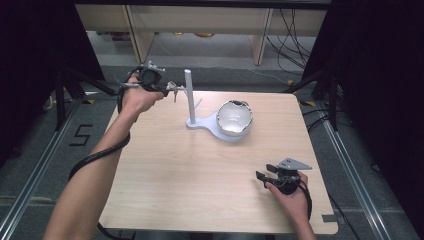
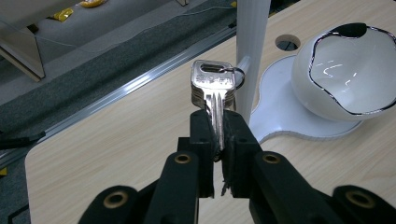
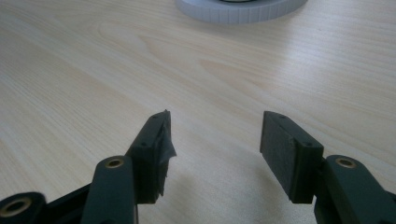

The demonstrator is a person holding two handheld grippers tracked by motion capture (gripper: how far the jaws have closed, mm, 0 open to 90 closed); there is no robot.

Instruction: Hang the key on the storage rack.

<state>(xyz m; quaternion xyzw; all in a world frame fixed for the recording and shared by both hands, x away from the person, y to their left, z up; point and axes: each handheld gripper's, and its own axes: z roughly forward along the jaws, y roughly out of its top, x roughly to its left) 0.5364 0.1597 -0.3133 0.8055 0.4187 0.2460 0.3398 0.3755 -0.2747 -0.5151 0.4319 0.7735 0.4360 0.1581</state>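
Note:
My left gripper (image 2: 217, 126) is shut on the blades of a small bunch of silver keys (image 2: 212, 91), held upright. Their ring (image 2: 237, 77) sits at a short peg on the white upright post (image 2: 252, 42); whether it hangs on the peg I cannot tell. The post rises from a flat white base (image 2: 280, 116) that also carries a glossy white bowl (image 2: 345, 70) with a jagged rim. From above, the left gripper (image 1: 167, 90) is at the table's far left by the post (image 1: 189, 95). My right gripper (image 1: 265, 171) rests open near the front right, nothing between its jaws (image 3: 215, 135).
The light wooden table (image 1: 190, 175) has a round cable hole (image 2: 287, 43) behind the post. The base rim (image 3: 238, 11) lies well ahead of the right gripper. Metal rails (image 1: 30, 175) run along the floor on both sides, with shelving legs (image 1: 135, 35) and cables beyond the far edge.

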